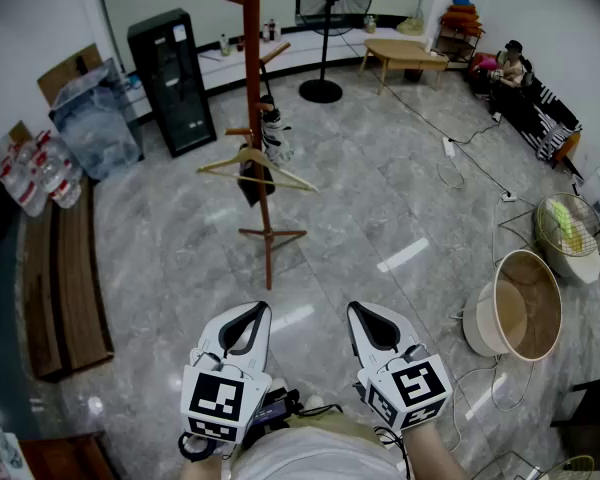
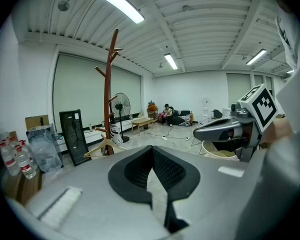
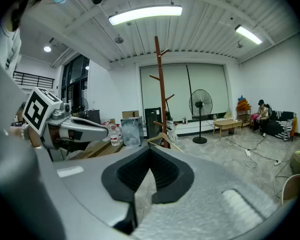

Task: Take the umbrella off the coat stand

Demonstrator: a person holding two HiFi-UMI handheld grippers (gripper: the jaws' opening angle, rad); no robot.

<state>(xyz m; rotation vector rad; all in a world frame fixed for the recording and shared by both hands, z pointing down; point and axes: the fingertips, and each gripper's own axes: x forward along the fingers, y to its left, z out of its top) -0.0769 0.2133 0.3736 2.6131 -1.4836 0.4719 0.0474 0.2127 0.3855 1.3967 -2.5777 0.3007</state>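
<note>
Black-and-white striped folded umbrella (image 1: 272, 134), hung far off on the tall brown wooden coat stand (image 1: 253, 68), is judged light and floppy, best gripped at its stiff handle; left gripper (image 1: 253, 316) and right gripper (image 1: 362, 316) are closed, empty.

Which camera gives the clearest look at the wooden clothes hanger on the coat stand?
The head view: the hanger shows whole from above, both arms spread, low on the coat stand. In the left gripper view the hanger is small and far off, seen side-on; the right gripper view shows the hanger likewise.
</note>
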